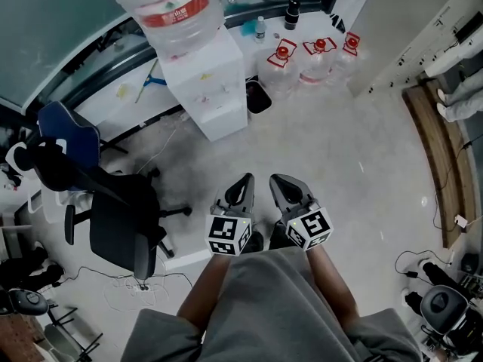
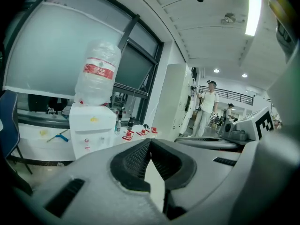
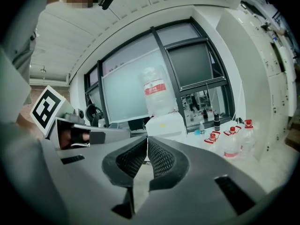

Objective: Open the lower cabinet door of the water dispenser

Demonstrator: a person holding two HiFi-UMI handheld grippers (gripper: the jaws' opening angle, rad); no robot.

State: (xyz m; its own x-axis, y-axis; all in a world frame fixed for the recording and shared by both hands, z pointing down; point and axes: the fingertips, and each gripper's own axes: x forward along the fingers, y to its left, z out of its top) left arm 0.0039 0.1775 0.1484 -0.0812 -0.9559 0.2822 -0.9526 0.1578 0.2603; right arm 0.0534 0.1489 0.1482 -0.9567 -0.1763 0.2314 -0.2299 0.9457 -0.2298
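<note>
While both pairs of jaws are pressed together on nothing, the left gripper point(image 1: 243, 183) and right gripper point(image 1: 279, 181) sit side by side before the person's waist. Their tips aim toward the water dispenser point(image 1: 207, 89), which stands well apart from them. Red-capped bottles point(image 1: 317, 59) stand just beside the dispenser, and an office chair point(image 1: 113, 217) is near it.
</note>
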